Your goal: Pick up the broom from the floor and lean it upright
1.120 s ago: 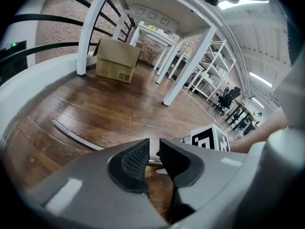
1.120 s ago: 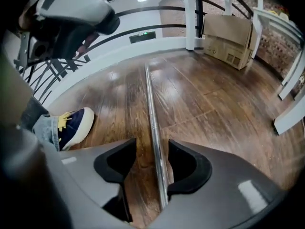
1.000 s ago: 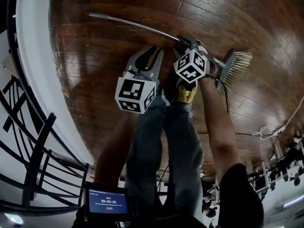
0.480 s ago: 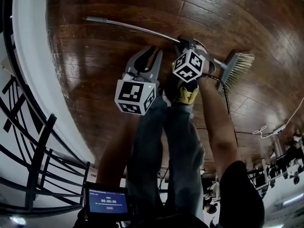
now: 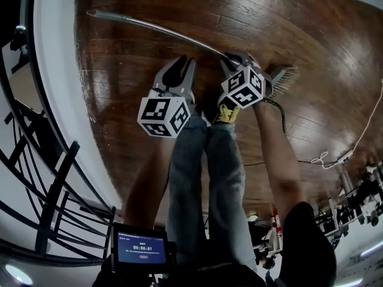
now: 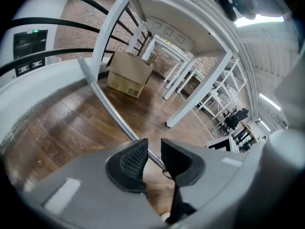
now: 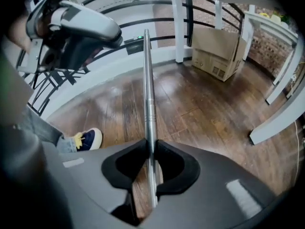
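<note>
The broom has a silver handle [image 5: 155, 27] and a pale-bristled brush head [image 5: 286, 76], which still sits low by the wooden floor. My right gripper [image 5: 236, 57] is near the brush end, and its jaws are closing with the pads pressed on the handle [image 7: 148, 80]. The handle runs up and away from the right gripper [image 7: 150, 144] toward the railing. My left gripper [image 5: 182, 60] hangs just beside it, short of the handle. Its jaws are opening and hold nothing. The handle [image 6: 107, 106] shows through the gap of the left gripper [image 6: 153, 144], beyond the tips.
A black railing [image 5: 54, 178] and a white curved ledge [image 5: 54, 70] bound the floor on the left. A cardboard box [image 6: 127, 74] and white table frames [image 6: 190, 104] stand further off. A white cable [image 5: 341, 157] lies at the right. The person's shoe [image 5: 229, 113] is under the grippers.
The right gripper has shut on the handle and risen with it, and the handle's free end has swung up toward the railing. The left gripper has risen too. Less of the brush head shows.
</note>
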Demonstrator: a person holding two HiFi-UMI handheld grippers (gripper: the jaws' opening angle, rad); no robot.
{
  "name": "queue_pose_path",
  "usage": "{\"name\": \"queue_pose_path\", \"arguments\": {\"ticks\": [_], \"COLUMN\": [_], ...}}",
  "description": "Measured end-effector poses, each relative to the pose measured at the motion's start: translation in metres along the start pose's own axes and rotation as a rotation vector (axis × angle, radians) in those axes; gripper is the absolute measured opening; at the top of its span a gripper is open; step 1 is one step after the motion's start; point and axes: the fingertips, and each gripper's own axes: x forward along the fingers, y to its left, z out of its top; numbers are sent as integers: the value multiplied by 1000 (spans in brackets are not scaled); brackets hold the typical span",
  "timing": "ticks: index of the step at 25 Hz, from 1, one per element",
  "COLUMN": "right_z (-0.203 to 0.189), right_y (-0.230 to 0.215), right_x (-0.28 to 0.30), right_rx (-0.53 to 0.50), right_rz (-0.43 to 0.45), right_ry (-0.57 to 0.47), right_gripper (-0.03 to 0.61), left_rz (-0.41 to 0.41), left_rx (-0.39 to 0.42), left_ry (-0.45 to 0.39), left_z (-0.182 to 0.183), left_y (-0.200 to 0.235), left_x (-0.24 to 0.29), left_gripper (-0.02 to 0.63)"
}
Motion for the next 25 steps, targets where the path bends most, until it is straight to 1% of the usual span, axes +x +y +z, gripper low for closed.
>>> {"name": "queue_pose_path", "arguments": {"ticks": [2,4,7,9,10,12,14,15,16,17,18,19,20,22,23,24,25], "right_z": [20,40,69,86,94,109,122,127,131,133,135,135,136,140,143,147,149], "right_y": [-3,-5,-10,-17,-23,-35,-46,-51,-55,-60,-65,-70,-74,-78,-79,-79,-80], "right_x": [-37,-69,-102,-121,-130,-151,-173,-184,-194,-203,-210,-216,-221,-228,-230,-232,-234], "right_rx": [41,76,105,118,130,157,193,210,222,228,234,247,268,317,334,343,342], "right_rz": [5,7,-2,-33,-53,-93,-136,-155,-171,-184,-196,-206,-212,-208,-202,-199,-200], "right_ry": [-46,-96,-167,-210,-230,-277,-331,-356,-377,-394,-408,-421,-433,-461,-475,-487,-496], "right_gripper": [77,77,77,76,77,75,77,77,77,77,78,78,78,80,80,80,81], "left_rz": [-19,-30,-39,-54,-60,-58,-51,-53,-60,-74,-94,-121,-151,-211,-246,-277,-294], "left_rx": [4,31,65,112,139,195,244,253,252,256,275,307,342,390,409,435,467], "left_ry": [-39,-72,-137,-174,-192,-230,-256,-263,-271,-280,-290,-300,-310,-338,-355,-365,-368], "left_z": [37,73,123,151,164,191,213,222,230,236,240,244,248,256,261,264,265], "left_y": [-22,-43,-66,-81,-88,-103,-120,-129,-138,-147,-157,-168,-181,-206,-219,-232,-241], "left_x": [-10,-18,-25,-28,-29,-34,-40,-43,-47,-49,-48,-47,-46,-49,-53,-55,-53], "left_gripper": [132,158,163,161,153,103,77,94,141,167,189,229,252,247,230,235,255]}}
